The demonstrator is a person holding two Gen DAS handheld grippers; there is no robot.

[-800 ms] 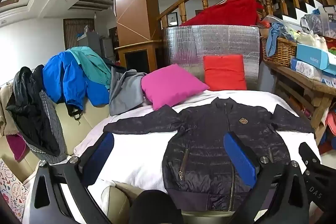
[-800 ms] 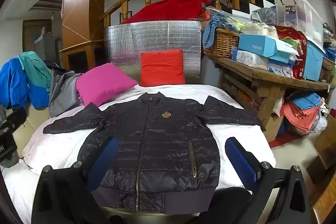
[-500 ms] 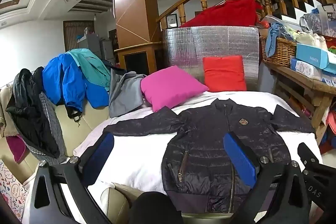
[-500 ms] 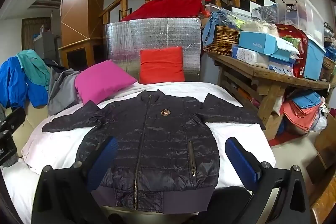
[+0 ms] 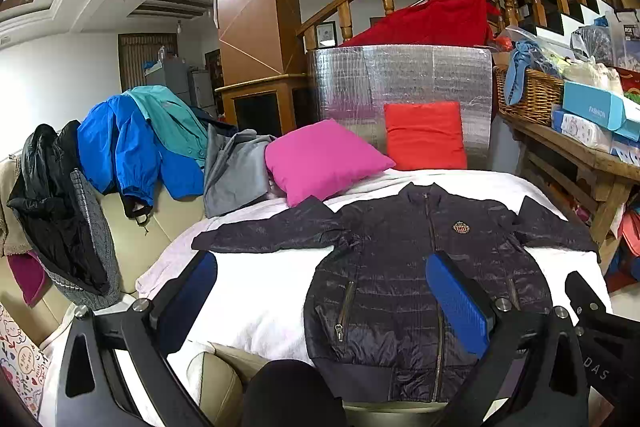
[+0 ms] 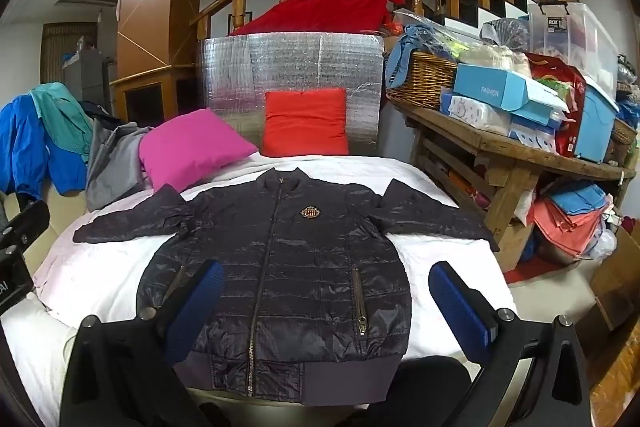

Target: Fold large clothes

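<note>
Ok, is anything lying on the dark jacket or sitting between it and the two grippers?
Nothing visible. The dark jacket lies spread flat on the white sheet, uncovered; the pink cushion sits behind it.

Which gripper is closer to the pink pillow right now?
Left. The left gripper hovers open over the white cover below the pink pillow; the right gripper hangs open over the dark jacket, farther toward the wooden table's side.
</note>
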